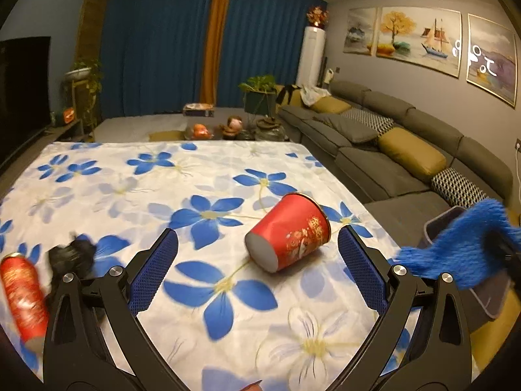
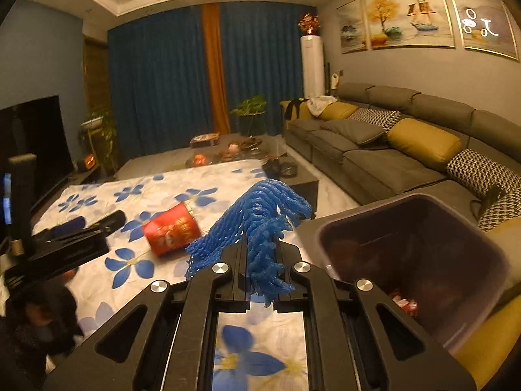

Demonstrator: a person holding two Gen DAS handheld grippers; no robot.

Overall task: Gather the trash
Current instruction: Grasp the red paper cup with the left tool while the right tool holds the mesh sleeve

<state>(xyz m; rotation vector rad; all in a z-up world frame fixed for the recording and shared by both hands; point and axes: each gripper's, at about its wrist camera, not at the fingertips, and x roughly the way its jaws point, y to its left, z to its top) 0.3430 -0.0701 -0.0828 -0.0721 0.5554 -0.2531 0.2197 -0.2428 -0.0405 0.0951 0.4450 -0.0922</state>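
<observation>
Left hand-held gripper [image 1: 257, 260] is wide open, the tipped red cup [image 1: 288, 233] lying on the tabletop [image 1: 130, 179] between its fingers. Right hand-held gripper [image 2: 260, 260] pinches the blue foam net [image 2: 260, 224] — next, I think, drop it in the bin [image 2: 423, 260] just beside.

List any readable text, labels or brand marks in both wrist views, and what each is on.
None can be read with confidence.
Red paper cup: gold printed characters on its side, too blurred to read.
Red can at the table's left edge: printed markings, motion-blurred, unreadable.
Wall paintings: white curly marks over the right-hand panel look like glare or decoration, not legible text.
Blue foam net and trash bin: no text visible.
</observation>
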